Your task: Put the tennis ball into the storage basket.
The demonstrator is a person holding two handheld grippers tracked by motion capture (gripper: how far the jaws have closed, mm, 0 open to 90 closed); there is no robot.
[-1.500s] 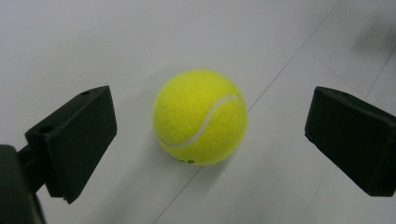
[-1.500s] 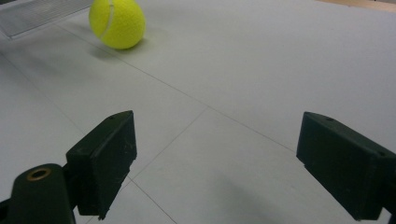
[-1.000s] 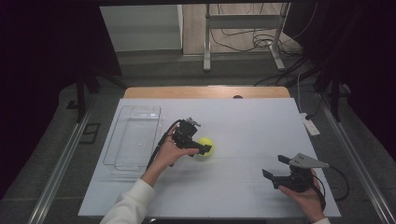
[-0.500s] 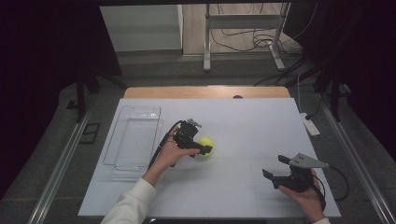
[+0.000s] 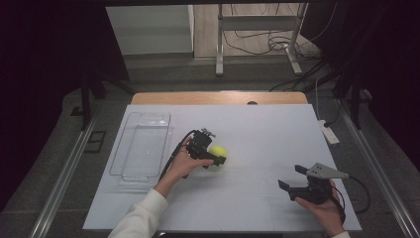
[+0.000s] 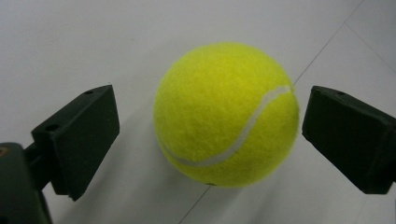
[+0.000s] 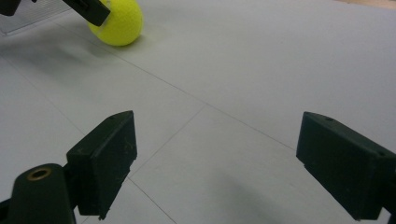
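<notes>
A yellow tennis ball [image 5: 219, 151] rests on the white table top [image 5: 267, 134], left of centre. My left gripper [image 5: 217, 154] reaches over it from the left, one jaw on each side. In the left gripper view the ball [image 6: 226, 114] sits between the two black pads [image 6: 79, 140] with a gap on each side. The jaws have just been closing around it, and the pads do not press on it. My right gripper [image 5: 289, 177] stands open near the front right, nothing between its fingers [image 7: 107, 158]. The right gripper view has the ball [image 7: 119, 21] far off at top left.
A clear plastic tray [image 5: 143, 144] lies at the table's left side, just left of the left hand. A white power strip [image 5: 329, 133] sits off the right edge. A wooden strip [image 5: 218, 97] borders the far edge.
Almost nothing differs: the left gripper stays at the ball with only a slight shift, and the right gripper has kept still.
</notes>
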